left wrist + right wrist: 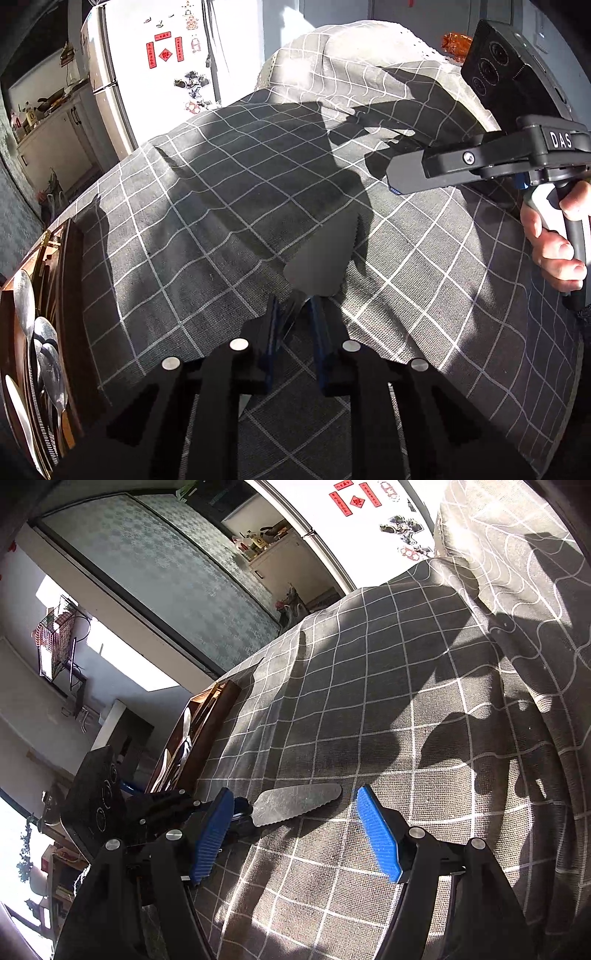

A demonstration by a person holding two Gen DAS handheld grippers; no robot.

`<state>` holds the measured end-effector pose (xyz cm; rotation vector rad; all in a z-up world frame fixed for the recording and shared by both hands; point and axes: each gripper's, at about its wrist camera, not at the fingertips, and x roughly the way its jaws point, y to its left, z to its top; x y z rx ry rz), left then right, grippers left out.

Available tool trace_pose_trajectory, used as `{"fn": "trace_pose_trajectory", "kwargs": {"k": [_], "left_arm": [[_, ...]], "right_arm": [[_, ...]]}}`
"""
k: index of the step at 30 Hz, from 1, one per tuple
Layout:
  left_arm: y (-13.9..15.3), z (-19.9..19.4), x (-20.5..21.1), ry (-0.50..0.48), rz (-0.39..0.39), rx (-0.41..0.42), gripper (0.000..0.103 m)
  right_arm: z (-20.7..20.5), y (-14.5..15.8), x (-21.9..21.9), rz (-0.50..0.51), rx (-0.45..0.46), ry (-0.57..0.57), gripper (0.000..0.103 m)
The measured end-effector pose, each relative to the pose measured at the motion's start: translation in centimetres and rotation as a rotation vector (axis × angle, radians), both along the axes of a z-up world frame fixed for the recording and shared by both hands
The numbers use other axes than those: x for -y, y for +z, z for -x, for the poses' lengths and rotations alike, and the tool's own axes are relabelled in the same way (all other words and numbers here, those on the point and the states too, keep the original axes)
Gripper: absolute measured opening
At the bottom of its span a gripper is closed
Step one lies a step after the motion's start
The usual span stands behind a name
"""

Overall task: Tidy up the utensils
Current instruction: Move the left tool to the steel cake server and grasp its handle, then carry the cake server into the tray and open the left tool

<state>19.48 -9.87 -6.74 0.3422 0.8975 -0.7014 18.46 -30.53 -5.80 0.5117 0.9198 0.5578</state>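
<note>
My left gripper (293,314) is shut on the handle of a metal cake server (321,258), whose flat serrated blade points forward above the checked tablecloth. The same server (295,803) shows in the right wrist view, held by the left gripper (236,812) at the left. My right gripper (295,830) is open and empty, its blue pads (380,834) wide apart beside the blade. In the left wrist view the right gripper (397,181) hovers at the right. A wooden utensil tray (70,266) with several spoons (48,350) sits at the far left.
The table is covered by a grey checked cloth (221,221) with folds and strong shadows. The tray (218,716) lies at the table's left edge. A white fridge (159,66) and a kitchen counter (55,133) stand beyond the table.
</note>
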Motion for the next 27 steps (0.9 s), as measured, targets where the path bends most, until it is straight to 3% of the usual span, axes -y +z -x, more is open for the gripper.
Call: {"fn": "trace_pose_trajectory", "kwargs": {"k": [6,11,15,18,21,22,25,27], "left_arm": [[0.2,0.6,0.3,-0.007,-0.005,0.02,0.01],[0.4,0.7,-0.1,0.03,0.037,0.024,0.006],[0.3,1.0,0.2,0.032,0.035,0.028,0.006],[0.3,1.0,0.1,0.041,0.045,0.025,0.006],[0.2,1.2,-0.2,0.044,0.054,0.032,0.006],[0.3,1.3,-0.3,0.046,0.06,0.035,0.008],[0.3,1.4,-0.6,0.053,0.075,0.032,0.009],[0.4,1.6,-0.8,0.052,0.07,0.032,0.018]], "right_arm": [[-0.4,0.2,-0.9,-0.006,-0.019,0.011,0.07],[-1.0,0.1,-2.6,-0.039,-0.056,0.027,0.07],[-2.4,-0.6,-4.5,0.023,-0.106,-0.012,0.07],[-3.1,-0.9,-5.5,0.067,-0.12,-0.045,0.058],[-3.5,-1.5,-5.5,0.077,-0.132,-0.095,0.027],[-3.7,-1.8,-5.4,0.071,-0.129,-0.102,0.013],[-3.4,-2.0,-5.0,0.022,-0.103,-0.11,0.011],[-2.9,-1.3,-4.9,-0.021,-0.074,-0.096,0.009]]}}
